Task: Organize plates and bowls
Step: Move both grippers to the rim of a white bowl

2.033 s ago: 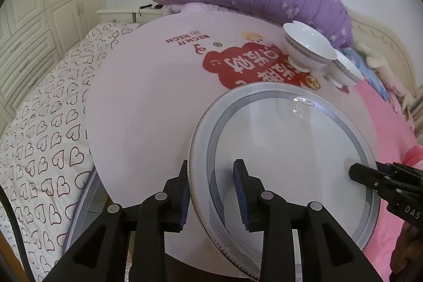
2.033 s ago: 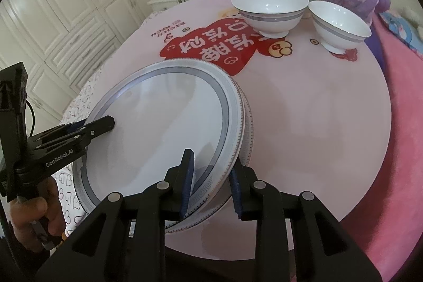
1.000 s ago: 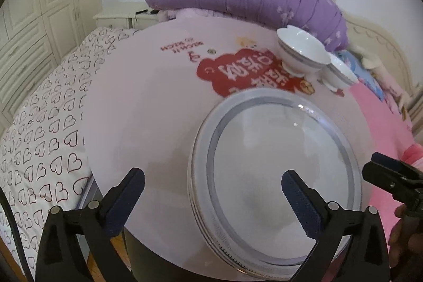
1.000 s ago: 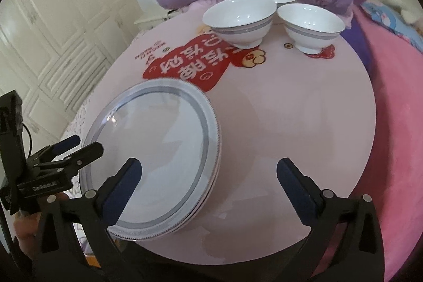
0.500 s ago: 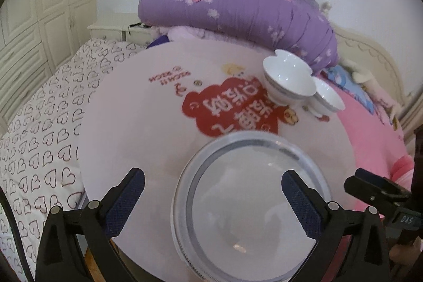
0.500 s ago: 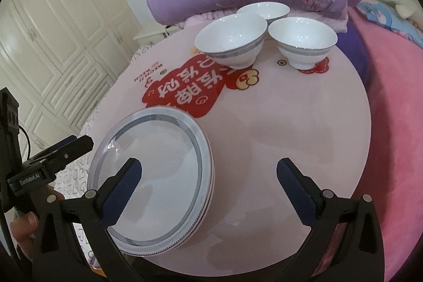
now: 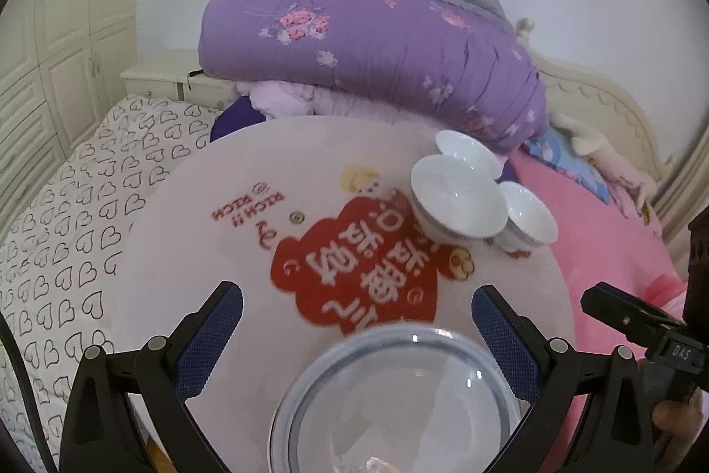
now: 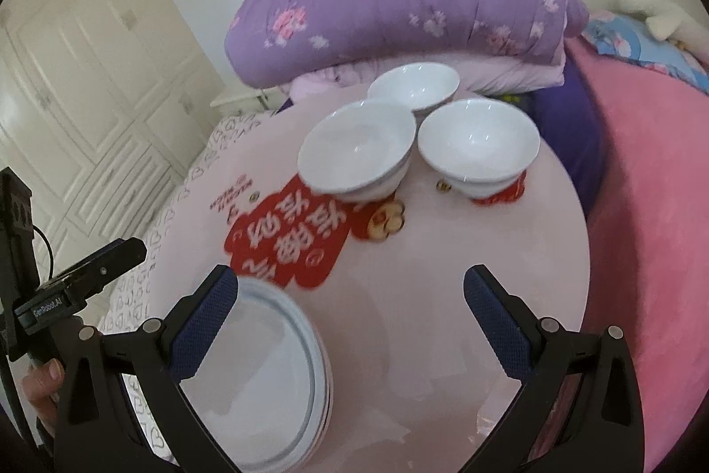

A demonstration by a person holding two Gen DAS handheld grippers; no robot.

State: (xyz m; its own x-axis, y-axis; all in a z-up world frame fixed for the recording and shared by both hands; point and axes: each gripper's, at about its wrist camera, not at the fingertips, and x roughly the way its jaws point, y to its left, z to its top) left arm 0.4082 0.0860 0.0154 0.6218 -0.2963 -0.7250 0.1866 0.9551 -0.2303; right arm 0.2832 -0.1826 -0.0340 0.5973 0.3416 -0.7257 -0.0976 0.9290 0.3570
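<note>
Hovering above the near edge of the round pink table (image 8: 509,251), the left gripper (image 7: 356,329) and the right gripper (image 8: 350,313) are both gaping wide, grasping nothing and touching nothing. The stack of plates (image 8: 274,393) is sitting at the table's near edge, below and between the left gripper's fingers and under the right gripper's left finger. The three white bowls (image 8: 478,147) are clustering near the far edge, seemingly touching one another, well apart from both grippers.
</note>
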